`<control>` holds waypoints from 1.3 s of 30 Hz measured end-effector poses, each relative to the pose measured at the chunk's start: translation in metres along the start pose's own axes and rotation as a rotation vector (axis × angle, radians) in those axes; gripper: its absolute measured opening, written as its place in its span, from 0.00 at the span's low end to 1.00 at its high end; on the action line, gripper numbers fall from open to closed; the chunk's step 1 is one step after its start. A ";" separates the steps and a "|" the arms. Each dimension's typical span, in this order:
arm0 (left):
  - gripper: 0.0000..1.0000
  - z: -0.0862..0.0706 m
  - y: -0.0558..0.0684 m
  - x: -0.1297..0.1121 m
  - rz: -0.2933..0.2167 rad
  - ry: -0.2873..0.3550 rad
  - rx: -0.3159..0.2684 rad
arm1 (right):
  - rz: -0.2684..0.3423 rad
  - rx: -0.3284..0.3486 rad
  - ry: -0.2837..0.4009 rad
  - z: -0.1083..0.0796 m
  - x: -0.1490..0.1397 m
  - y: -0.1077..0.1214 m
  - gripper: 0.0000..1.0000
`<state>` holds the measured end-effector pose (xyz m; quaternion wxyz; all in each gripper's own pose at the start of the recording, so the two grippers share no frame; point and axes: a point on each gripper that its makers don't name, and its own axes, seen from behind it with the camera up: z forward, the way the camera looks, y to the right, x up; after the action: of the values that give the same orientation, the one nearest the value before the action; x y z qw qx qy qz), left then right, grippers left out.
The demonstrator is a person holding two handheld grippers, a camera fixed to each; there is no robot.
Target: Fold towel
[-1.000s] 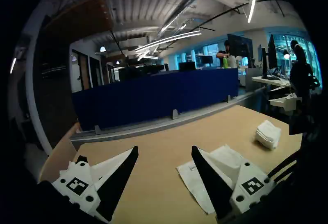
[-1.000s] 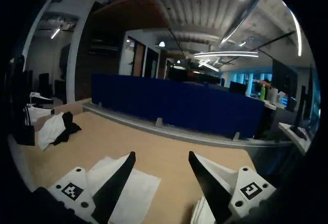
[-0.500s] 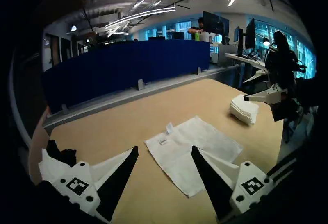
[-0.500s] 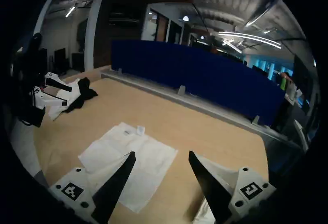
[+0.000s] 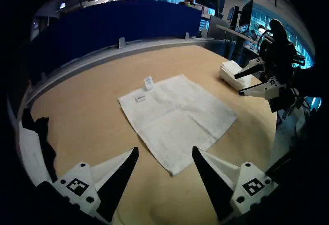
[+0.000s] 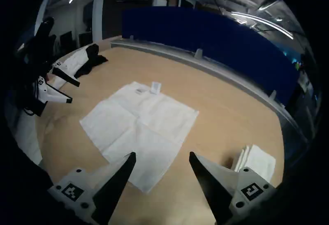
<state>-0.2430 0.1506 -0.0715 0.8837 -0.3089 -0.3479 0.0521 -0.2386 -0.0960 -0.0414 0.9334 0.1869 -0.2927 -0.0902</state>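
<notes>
In the left gripper view the left gripper (image 5: 164, 148) hangs above the table (image 5: 82, 114) with its two fingers spread wide and nothing between them; neither finger touches anything. The towel (image 5: 177, 112) lies open and flat on the wood just beyond the fingertips; its nearest corner points into the gap between them, and its small tags sit at the far edge.

In the right gripper view the right gripper (image 6: 161, 154) is likewise wide open and empty, held over the table; the towel's near corner lies just ahead of its fingers and between them, and the cloth spreads away as a creased square toward the middle of the table. A stack of folded towels (image 6: 257, 161) sits near the right finger, apart from the spread towel.

Farther off, each gripper shows at the side of the other's camera, beyond the towel's edge, fingers apart; a heap of black and white cloth (image 6: 88, 58) lies near the table's far left corner; a blue partition (image 5: 103, 19) runs behind the far edge.
</notes>
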 end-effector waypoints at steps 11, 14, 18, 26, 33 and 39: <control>0.95 0.026 0.017 -0.055 -0.029 -0.126 -0.018 | -0.014 0.047 -0.118 0.011 -0.072 -0.026 1.00; 0.95 0.029 0.019 -0.060 -0.046 -0.140 -0.018 | -0.017 0.051 -0.135 0.013 -0.083 -0.028 0.94; 0.92 0.032 0.023 -0.063 -0.066 -0.151 -0.025 | -0.006 0.061 -0.151 0.015 -0.094 -0.030 0.80; 0.82 0.034 0.032 -0.066 -0.060 -0.154 -0.023 | 0.039 0.103 -0.162 0.015 -0.106 -0.040 0.52; 0.77 0.038 0.036 -0.073 -0.056 -0.176 -0.015 | 0.028 0.110 -0.165 0.013 -0.111 -0.045 0.44; 0.77 0.039 0.035 -0.073 -0.066 -0.188 -0.012 | 0.049 0.114 -0.160 0.015 -0.108 -0.044 0.44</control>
<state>-0.3190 0.1768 -0.1124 0.8464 -0.2964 -0.4397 0.0495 -0.3382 -0.1106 -0.1028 0.8969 0.2245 -0.3754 -0.0651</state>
